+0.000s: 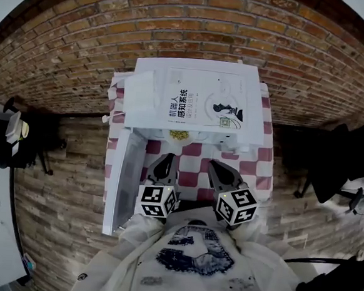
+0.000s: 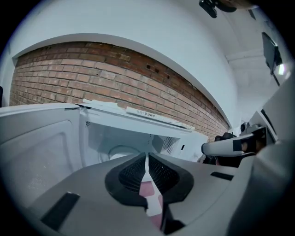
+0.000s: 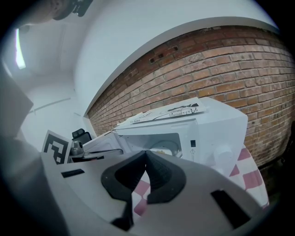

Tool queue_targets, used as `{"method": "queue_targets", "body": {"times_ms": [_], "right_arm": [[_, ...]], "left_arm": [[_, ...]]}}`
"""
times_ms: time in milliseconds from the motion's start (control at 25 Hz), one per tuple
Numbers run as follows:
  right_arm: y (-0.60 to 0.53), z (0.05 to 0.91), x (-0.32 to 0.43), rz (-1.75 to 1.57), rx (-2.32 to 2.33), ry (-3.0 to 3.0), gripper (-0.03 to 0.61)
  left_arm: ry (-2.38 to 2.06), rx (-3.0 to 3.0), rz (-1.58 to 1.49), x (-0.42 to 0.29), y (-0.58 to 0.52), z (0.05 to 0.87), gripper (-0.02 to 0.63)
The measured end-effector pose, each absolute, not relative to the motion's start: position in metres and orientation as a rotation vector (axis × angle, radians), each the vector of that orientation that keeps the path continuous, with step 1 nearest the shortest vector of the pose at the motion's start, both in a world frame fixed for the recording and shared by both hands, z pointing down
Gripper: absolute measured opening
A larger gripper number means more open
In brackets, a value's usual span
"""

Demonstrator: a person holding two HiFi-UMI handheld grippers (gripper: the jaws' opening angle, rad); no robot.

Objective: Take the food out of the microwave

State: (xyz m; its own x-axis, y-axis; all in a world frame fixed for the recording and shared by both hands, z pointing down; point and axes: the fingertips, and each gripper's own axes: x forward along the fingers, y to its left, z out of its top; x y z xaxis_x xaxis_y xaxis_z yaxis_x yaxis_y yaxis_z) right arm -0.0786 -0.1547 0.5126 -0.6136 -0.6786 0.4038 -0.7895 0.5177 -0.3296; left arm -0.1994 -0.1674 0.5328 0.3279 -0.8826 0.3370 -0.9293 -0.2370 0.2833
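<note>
A white microwave (image 1: pixel 250 129) stands on a red-and-white checked tablecloth (image 1: pixel 260 162), its door (image 1: pixel 121 181) swung open to the left. Inside, a white dish of yellow food (image 1: pixel 178 135) sits near the front of the cavity; the dish (image 3: pixel 163 148) also shows in the right gripper view, and its white rim (image 2: pixel 120 152) in the left gripper view. My left gripper (image 1: pixel 166 161) and right gripper (image 1: pixel 216 169) hover side by side just in front of the opening, both pointing at it. Each gripper (image 2: pixel 147 157) (image 3: pixel 146 153) has its jaws together and empty.
A book (image 1: pixel 204 96) and a white box (image 1: pixel 139 97) lie on top of the microwave. A brick wall (image 1: pixel 197 30) stands behind the table. The open door (image 2: pixel 37 147) walls off the left side. Black chairs (image 1: pixel 337 160) stand to the right.
</note>
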Motion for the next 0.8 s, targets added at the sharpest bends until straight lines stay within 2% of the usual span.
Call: {"method": "queue_targets", "body": {"times_ms": [160, 440, 800], "right_arm": [[-0.156, 0.513, -0.08, 0.721, 1.252, -2.532, 0.014], [-0.159, 0.512, -0.085, 0.716, 1.241, -2.539, 0.014], [-0.165, 0.514, -0.078, 0.724, 1.253, -2.522, 0.014]], "left_arm": [[-1.599, 2.174, 0.146, -0.201, -0.17, 0.535, 0.019], [-1.546, 2.151, 0.114, -0.2, -0.173, 0.545, 0.112], [-1.435, 2.043, -0.035, -0.193, -0.184, 0.566, 0.273]]}}
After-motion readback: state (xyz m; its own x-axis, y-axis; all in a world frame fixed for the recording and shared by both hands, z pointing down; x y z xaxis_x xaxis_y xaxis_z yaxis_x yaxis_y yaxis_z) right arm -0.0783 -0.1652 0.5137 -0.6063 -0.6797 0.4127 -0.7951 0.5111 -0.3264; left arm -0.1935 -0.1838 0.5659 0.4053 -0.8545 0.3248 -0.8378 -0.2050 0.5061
